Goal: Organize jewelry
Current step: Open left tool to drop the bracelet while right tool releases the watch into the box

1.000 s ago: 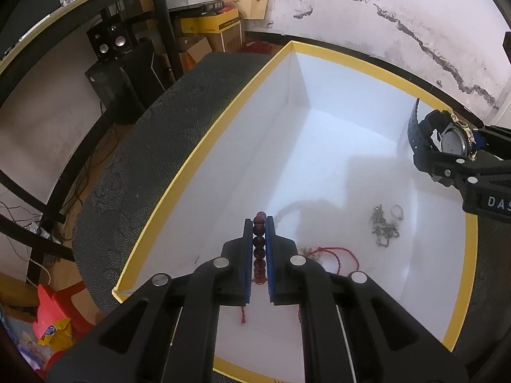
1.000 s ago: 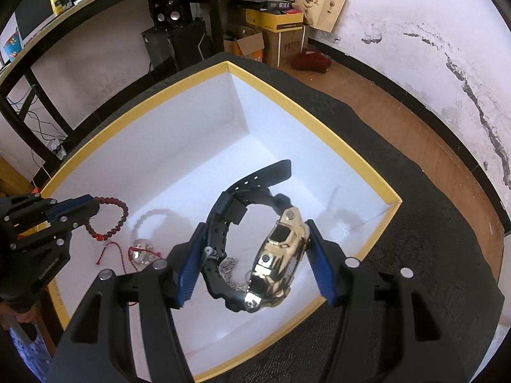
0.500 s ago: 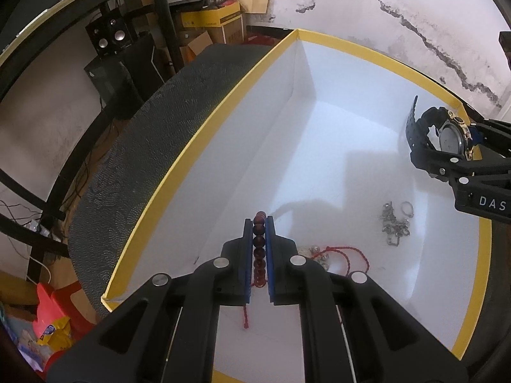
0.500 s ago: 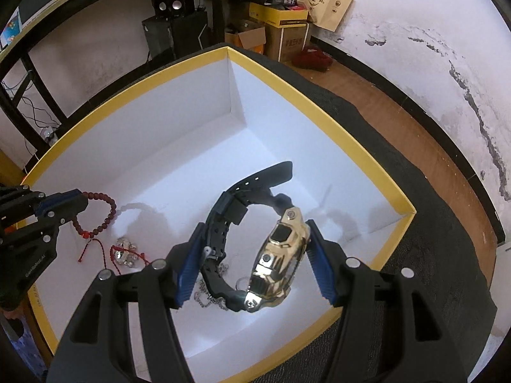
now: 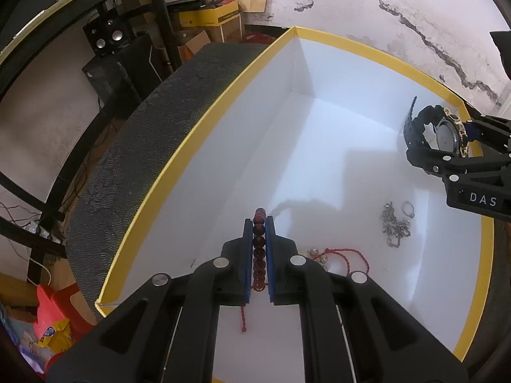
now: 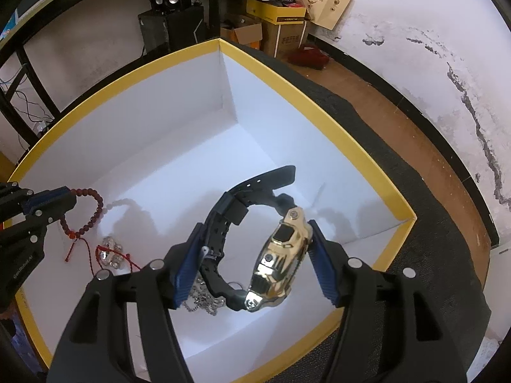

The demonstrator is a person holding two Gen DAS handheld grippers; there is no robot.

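I have both grippers hanging over the white box with the yellow rim, which sits on a dark textured mat. My left gripper is clenched on a bracelet of dark red beads; the beads run in a line between its blue pads, and from the right camera the rest of the loop hangs out past the tips above the box floor, with a red cord tail below it.

My right gripper holds a wristwatch with a gold case and a black strap. The case lies against the right pad and the strap against the left pad, so the watch is carried across the gap, above the box near its right wall. The jaws are widening slightly at this moment, with the watch between them.

On the box floor lie a silver chain and, closer to my left gripper, a red cord bracelet with small silver beads. The chain sits right under the watch in the right camera view. Beyond the box are cardboard cartons and black speakers against a cracked wall.
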